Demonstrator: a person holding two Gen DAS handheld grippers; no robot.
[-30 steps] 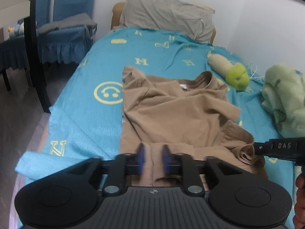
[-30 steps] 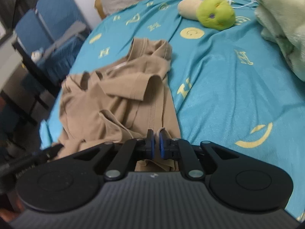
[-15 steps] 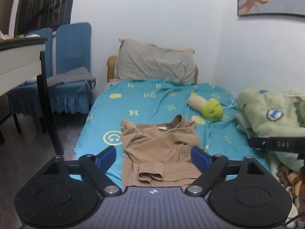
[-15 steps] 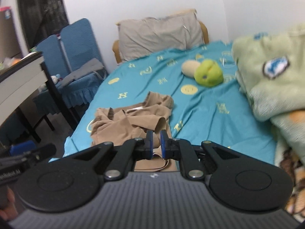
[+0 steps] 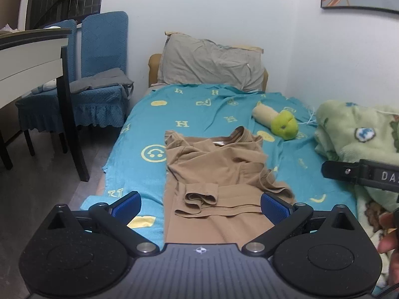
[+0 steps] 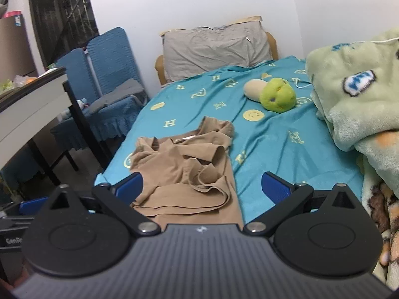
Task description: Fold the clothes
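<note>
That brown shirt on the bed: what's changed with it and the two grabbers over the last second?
Both grippers let go of the brown shirt and pulled back and up. The left gripper and right gripper are opening, nothing between them. The shirt stayed partly folded on the bed sheet; the green plush toy hasn't moved.

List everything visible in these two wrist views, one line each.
Tan cotton shirt: one, tan, crumpled on the bed's near end.
Teal patterned bedsheet: one, teal with yellow marks, over the bed.
Grey pillow: one, grey, at the headboard.
Green and cream plush toy: one, beyond the shirt.
Pale green fleece blanket: one, heaped at the bed's right.
Blue covered chairs: two, left of the bed.
Left gripper: black, blue pads, opening, empty.
Right gripper: same, opening, empty.
</note>
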